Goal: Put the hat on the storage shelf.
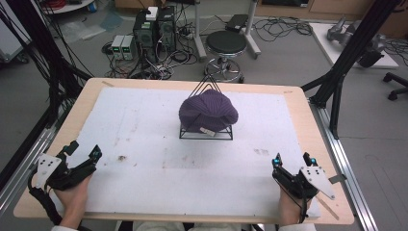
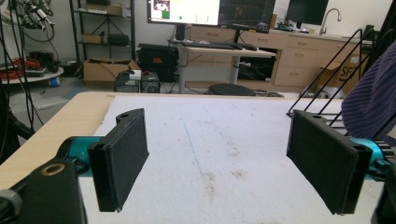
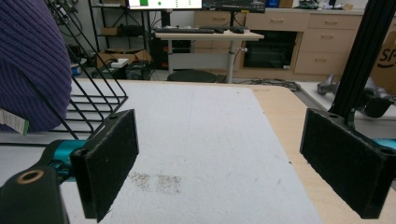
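Purple knit beanie (image 1: 209,111) sat draped over a black wire stand (image 1: 206,133) mid-tabletop (image 1: 144,159). The left hand-held gripper (image 1: 82,150) and right hand-held gripper (image 1: 291,159) waited near the front corners, jaws spread wide, empty. Pulling one-sidedly would probably tip the light stand.

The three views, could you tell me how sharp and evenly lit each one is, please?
High view: soft, slightly blurred, even light, faint shadow under the hat. Left gripper view: black pads sharp, monitor glaring white. Right gripper view: hat close, room behind softer.
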